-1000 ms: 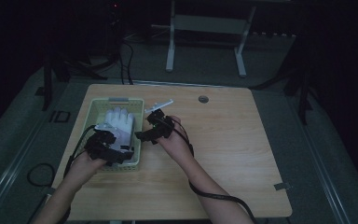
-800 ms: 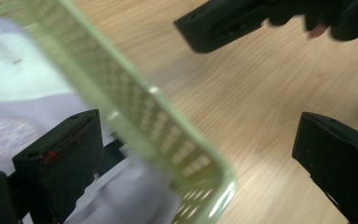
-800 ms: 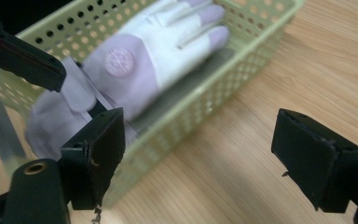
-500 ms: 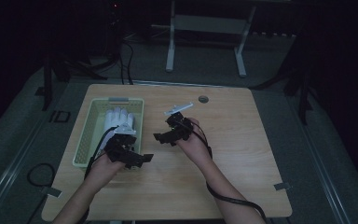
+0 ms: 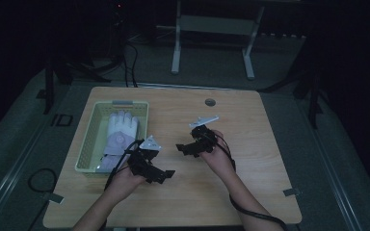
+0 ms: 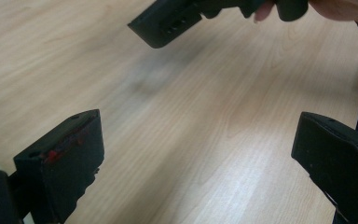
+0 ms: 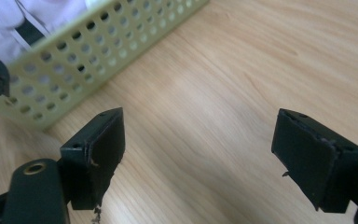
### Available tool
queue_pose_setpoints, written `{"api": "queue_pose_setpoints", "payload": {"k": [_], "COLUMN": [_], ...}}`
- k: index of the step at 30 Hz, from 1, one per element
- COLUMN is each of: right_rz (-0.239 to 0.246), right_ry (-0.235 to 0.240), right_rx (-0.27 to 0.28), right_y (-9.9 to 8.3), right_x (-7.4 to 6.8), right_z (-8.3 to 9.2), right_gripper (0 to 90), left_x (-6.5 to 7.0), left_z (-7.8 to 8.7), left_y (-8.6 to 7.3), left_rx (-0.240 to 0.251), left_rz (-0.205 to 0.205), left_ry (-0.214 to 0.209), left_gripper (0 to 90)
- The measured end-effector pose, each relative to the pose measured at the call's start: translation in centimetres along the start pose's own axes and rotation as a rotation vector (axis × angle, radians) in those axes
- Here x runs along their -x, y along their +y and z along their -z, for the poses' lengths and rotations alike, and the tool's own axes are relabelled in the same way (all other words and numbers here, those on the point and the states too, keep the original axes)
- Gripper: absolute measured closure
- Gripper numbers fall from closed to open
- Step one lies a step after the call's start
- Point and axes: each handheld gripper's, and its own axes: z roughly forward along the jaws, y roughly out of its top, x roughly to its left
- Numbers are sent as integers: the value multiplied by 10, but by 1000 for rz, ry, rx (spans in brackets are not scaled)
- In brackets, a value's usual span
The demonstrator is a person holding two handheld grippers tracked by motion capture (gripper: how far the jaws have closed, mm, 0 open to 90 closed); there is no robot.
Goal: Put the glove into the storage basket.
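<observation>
Near the table's 6 o'clock edge the left gripper hovers over bare light-wood tabletop, jaws spread wide, holding nothing. At its 1 o'clock the right gripper is likewise released and empty. Farther, at 10 o'clock, the white fabric glove lies flat inside the pale green perforated plastic basket.

Risk: the glove's cuff end sits near the basket's near wall; a trailing cable could snag that rim and drag the light basket. The two grippers are close and could knock together.

Versus half a second back: both hands have drifted slightly farther from the basket toward table centre; glove unmoved.
</observation>
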Motion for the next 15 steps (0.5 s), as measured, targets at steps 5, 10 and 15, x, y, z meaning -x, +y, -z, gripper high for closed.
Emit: {"api": "queue_pose_setpoints", "payload": {"k": [5,10,15], "right_rz": [18,30,38], "right_ry": [9,15,17], "right_rx": [18,38,60], "right_y": [-22,-38,-50], "right_x": [8,10,10], "right_z": [4,7,9], "right_gripper": [160,153,148], "left_x": [11,20,25], "left_z": [-13,-29,-39], "left_y": [-2,-5,-8], "left_rx": [17,30,22], "left_rz": [-16,-28,-39], "left_ry": [-22,-46,-61], "left_gripper": [23,23,23]}}
